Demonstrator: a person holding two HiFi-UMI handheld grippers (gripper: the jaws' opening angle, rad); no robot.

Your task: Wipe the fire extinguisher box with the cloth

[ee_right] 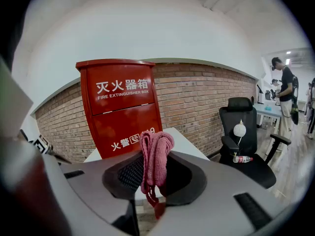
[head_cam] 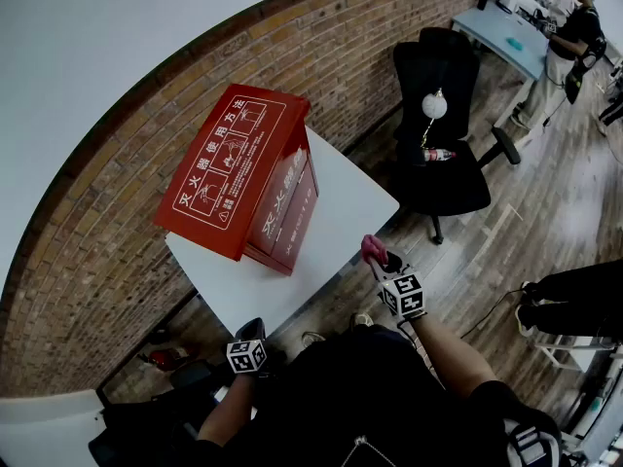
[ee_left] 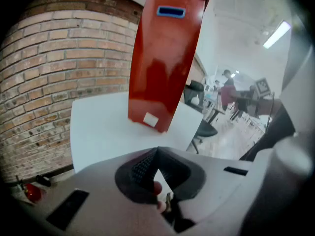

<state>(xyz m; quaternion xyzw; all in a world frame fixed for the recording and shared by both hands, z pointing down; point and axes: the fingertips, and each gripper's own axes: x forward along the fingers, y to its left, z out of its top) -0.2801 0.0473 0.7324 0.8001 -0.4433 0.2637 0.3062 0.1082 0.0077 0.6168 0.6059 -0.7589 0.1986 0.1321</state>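
Observation:
The red fire extinguisher box (head_cam: pixel 234 168) stands on the white table (head_cam: pixel 341 202), its printed top facing up. In the right gripper view the box (ee_right: pixel 123 107) rises just ahead, with white lettering on its front. My right gripper (head_cam: pixel 380 255) hovers off the table's near right edge, shut on a bunched pink cloth (head_cam: pixel 371 249). The cloth (ee_right: pixel 156 149) hangs between the jaws of the right gripper (ee_right: pixel 153 154). My left gripper (head_cam: pixel 251 331) is below the table's near corner. In its own view the left gripper (ee_left: pixel 156 154) is shut and holds nothing, and the box (ee_left: pixel 165 63) stands ahead.
A brick wall (head_cam: pixel 117 212) runs behind the table. A black office chair (head_cam: pixel 443 134) with a bottle (head_cam: pixel 438 154) on its seat stands to the right. People (head_cam: pixel 574 37) stand by a desk at the far right. Wooden floor (head_cam: pixel 506 241) lies to the right.

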